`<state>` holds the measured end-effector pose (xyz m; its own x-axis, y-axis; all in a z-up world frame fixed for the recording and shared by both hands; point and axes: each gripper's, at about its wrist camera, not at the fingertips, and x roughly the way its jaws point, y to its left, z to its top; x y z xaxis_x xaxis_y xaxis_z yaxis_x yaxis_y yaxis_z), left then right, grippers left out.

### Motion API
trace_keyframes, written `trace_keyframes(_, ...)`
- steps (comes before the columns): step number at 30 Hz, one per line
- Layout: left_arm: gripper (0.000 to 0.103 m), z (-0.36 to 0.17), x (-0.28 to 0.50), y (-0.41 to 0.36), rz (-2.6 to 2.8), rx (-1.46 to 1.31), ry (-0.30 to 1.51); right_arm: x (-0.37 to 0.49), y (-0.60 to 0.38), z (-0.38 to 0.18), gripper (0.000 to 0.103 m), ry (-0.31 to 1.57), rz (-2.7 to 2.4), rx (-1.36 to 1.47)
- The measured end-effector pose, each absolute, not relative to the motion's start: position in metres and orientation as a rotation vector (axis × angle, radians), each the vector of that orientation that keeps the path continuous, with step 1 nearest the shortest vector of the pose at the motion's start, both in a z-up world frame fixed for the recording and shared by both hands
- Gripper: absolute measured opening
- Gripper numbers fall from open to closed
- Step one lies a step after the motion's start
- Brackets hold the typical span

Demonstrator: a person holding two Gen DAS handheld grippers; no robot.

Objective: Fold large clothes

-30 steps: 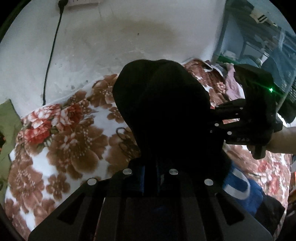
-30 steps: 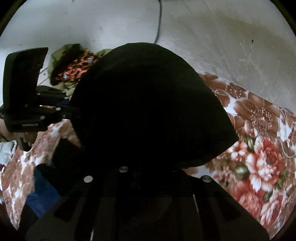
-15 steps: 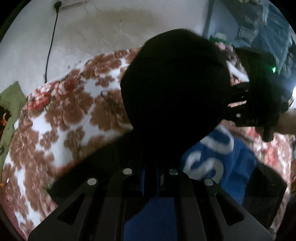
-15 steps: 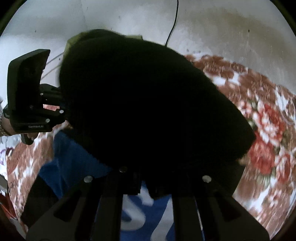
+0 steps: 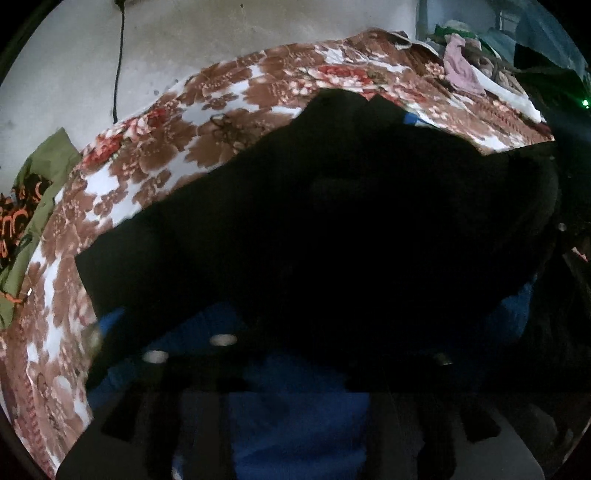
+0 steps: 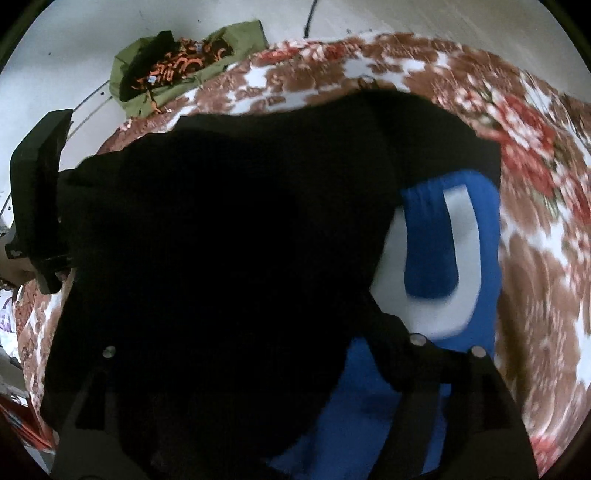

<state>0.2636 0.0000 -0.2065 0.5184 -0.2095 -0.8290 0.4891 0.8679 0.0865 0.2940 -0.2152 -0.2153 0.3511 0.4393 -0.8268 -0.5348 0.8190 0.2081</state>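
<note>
A large black garment [image 5: 332, 221] with a blue panel and white lettering [image 6: 458, 236] is spread over the floral bedspread [image 5: 147, 166]. Its black cloth drapes over both sets of fingers and fills both views [image 6: 221, 240]. My left gripper [image 5: 295, 354] is shut on the garment's black edge low over the blue part. My right gripper [image 6: 266, 350] is shut on the same edge, its tips hidden under the cloth. The left gripper's body shows at the left of the right wrist view [image 6: 37, 192].
A green garment with orange print [image 6: 177, 70] lies at the bed's far end by the white wall [image 5: 258, 29]. A black cable [image 5: 117, 66] hangs down the wall. A pink cloth and other clothes [image 5: 461, 70] are heaped at the far right.
Both grippers have come down toward the bed with the black edge. The bunched cloth has spread out flat over the blue part, covering most of the lettering.
</note>
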Motion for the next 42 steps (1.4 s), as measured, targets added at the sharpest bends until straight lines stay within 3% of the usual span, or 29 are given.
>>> trace_keyframes(3, 0.068, -0.216, 0.247, 0.003, -0.406, 0.335, 0.949, 0.274, -0.217, -0.223, 0.074, 1.050, 0.613, -0.129)
trace_keyframes(7, 0.084, -0.222, 0.220, 0.022, -0.359, 0.239, 0.981, 0.252, -0.218, -0.226, 0.087, 1.048, 0.578, -0.169)
trace_keyframes(15, 0.098, -0.185, 0.172, 0.062, -0.204, -0.037, 1.009, 0.220, -0.256, -0.192, 0.095, 1.068, 0.417, -0.203)
trace_keyframes(23, 0.098, -0.122, 0.226, 0.011, -0.365, -0.121, 0.869, 0.281, -0.214, -0.142, 0.095, 0.923, 0.414, -0.248)
trace_keyframes(26, 0.098, -0.135, 0.248, -0.012, -0.476, -0.160, 0.879, 0.304, -0.196, -0.155, 0.095, 0.963, 0.404, -0.255)
trace_keyframes(31, 0.097, -0.190, 0.257, -0.047, -0.507, 0.046, 0.949, 0.318, -0.177, -0.196, 0.095, 1.005, 0.401, -0.340)
trace_keyframes(37, 0.097, -0.247, 0.242, -0.042, -0.476, 0.179, 1.036, 0.307, -0.188, -0.243, 0.095, 1.037, 0.411, -0.343)
trace_keyframes(42, 0.097, -0.253, 0.218, -0.024, -0.459, 0.212, 1.036, 0.287, -0.198, -0.246, 0.095, 1.028, 0.423, -0.349)
